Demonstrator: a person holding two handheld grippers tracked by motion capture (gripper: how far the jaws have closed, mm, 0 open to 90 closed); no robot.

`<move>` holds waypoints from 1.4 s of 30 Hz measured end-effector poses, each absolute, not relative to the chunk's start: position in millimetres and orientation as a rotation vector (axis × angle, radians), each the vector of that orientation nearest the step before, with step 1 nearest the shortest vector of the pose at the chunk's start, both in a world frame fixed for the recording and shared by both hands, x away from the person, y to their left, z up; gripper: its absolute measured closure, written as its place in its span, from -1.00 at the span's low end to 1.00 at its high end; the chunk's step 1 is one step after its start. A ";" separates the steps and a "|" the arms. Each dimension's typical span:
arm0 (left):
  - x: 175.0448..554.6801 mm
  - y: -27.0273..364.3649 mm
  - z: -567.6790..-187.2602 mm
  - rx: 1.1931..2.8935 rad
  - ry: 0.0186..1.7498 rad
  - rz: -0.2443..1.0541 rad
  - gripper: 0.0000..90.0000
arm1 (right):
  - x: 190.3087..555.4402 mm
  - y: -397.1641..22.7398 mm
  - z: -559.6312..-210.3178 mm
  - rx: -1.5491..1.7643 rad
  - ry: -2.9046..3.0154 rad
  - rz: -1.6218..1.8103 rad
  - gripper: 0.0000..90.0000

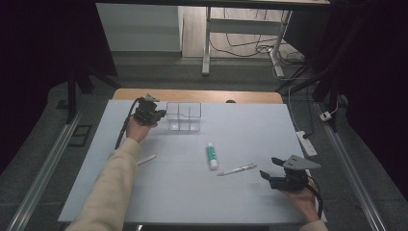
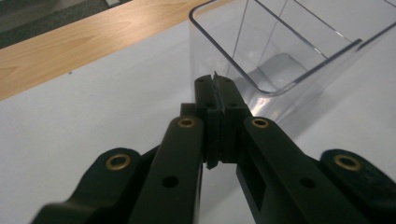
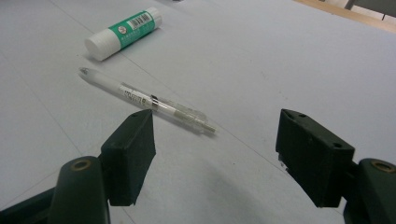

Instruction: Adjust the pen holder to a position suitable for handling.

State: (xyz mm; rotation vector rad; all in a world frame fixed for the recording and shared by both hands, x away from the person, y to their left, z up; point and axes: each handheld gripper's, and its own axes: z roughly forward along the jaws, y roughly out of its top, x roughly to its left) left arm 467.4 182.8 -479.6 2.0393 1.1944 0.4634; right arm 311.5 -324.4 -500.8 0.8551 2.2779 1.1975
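A clear plastic box with inner dividers stands at the back of the white table. My left gripper is just left of it, held in a hand with a beige sleeve. In the left gripper view its jaws are shut with nothing between them, right beside the box's near wall. A green-and-white glue stick lies mid-table, with a clear pen to its right. My right gripper rests at the front right, open. The pen and glue stick lie ahead of its jaws.
A second white pen-like stick lies next to the left forearm. A wooden strip runs along the table's far edge. Beyond it are desk legs and cables on the floor, and a power strip lies off the right edge.
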 end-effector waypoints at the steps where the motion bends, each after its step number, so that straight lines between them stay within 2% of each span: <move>1: 468.6 182.8 -480.2 2.037 1.196 0.457 0.98 | 311.6 -324.4 -501.0 0.854 2.280 1.202 -0.38; 27: 478.1 180.4 -486.7 2.056 1.223 0.434 0.98 | 311.9 -324.9 -502.5 0.860 2.279 1.203 -0.38; 42: 482.4 166.6 -486.7 2.052 1.205 0.415 0.98 | 312.0 -325.5 -502.6 0.863 2.278 1.206 -0.38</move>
